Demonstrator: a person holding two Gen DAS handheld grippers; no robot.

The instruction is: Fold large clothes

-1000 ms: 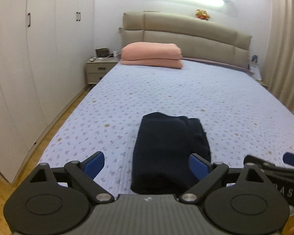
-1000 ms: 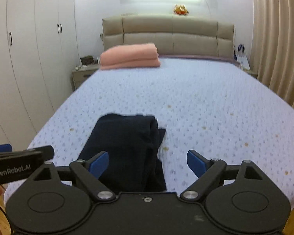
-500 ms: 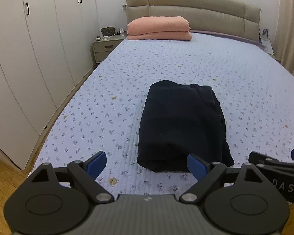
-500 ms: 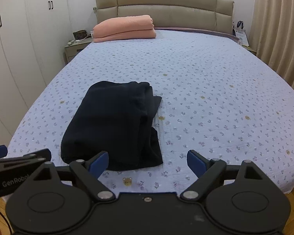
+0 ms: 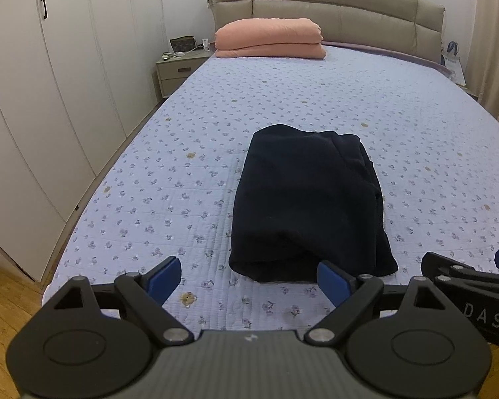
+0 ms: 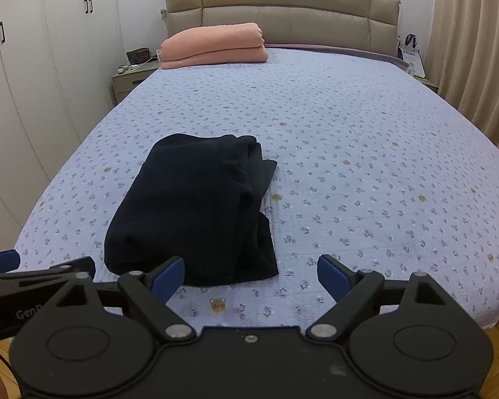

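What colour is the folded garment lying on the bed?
Very dark navy, almost black, plain; the folded garment shows best in the right wrist view.

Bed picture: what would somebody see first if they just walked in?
Probably the dark navy folded garment, lying alone near the foot of the lilac flower-print quilted bed. Next, the folded salmon-pink blanket, far off against the beige padded headboard. Up close, both hand-held grippers, left and right, are open and empty.

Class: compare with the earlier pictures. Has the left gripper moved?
Yes. The left gripper has pulled back and tilted down: the headboard sits higher in view, the folded dark garment farther ahead.
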